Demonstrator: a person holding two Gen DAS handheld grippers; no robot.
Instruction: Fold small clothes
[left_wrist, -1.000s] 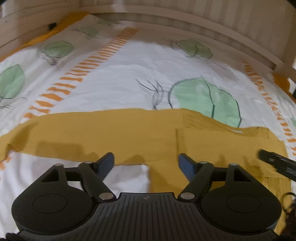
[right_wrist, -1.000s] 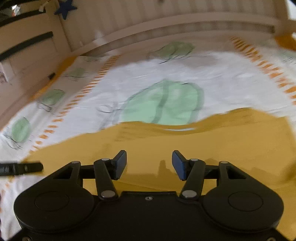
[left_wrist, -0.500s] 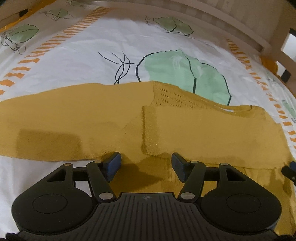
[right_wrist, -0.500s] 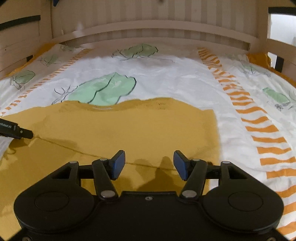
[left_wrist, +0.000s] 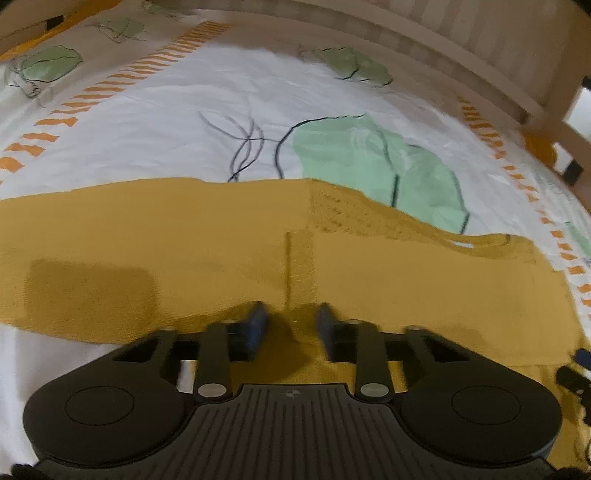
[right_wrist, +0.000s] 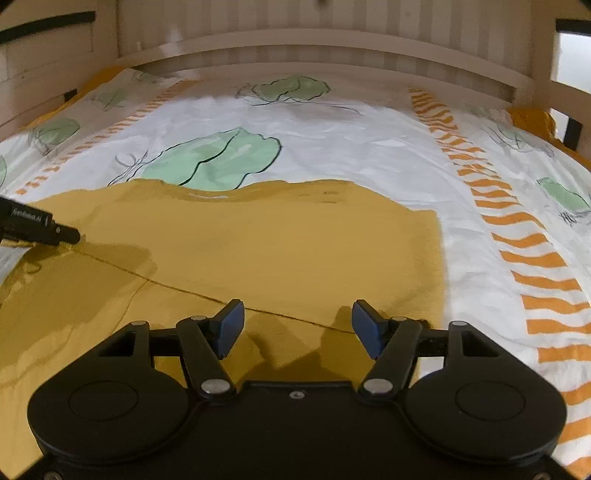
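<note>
A mustard-yellow knit top (left_wrist: 221, 236) lies flat on the bed, one sleeve folded across its body, the other stretched left. My left gripper (left_wrist: 290, 325) sits low over its near edge, jaws partly closed around a raised ridge of fabric, a gap still between the pads. My right gripper (right_wrist: 297, 325) is open and empty above the top's (right_wrist: 277, 240) near right part, where a fold line runs across. The left gripper's tip (right_wrist: 40, 225) shows at the far left of the right wrist view. The right gripper's tip (left_wrist: 576, 369) shows at the left wrist view's right edge.
The bed is covered by a white sheet (right_wrist: 351, 147) with green leaf prints and orange dashed stripes. A wooden slatted rail (right_wrist: 314, 40) bounds the far side and both ends. Something orange (right_wrist: 532, 118) lies at the far right corner.
My left gripper's jaws have closed in from wide open and moved onto the top's near edge. My right gripper swung right over the top's right side and stayed open.
</note>
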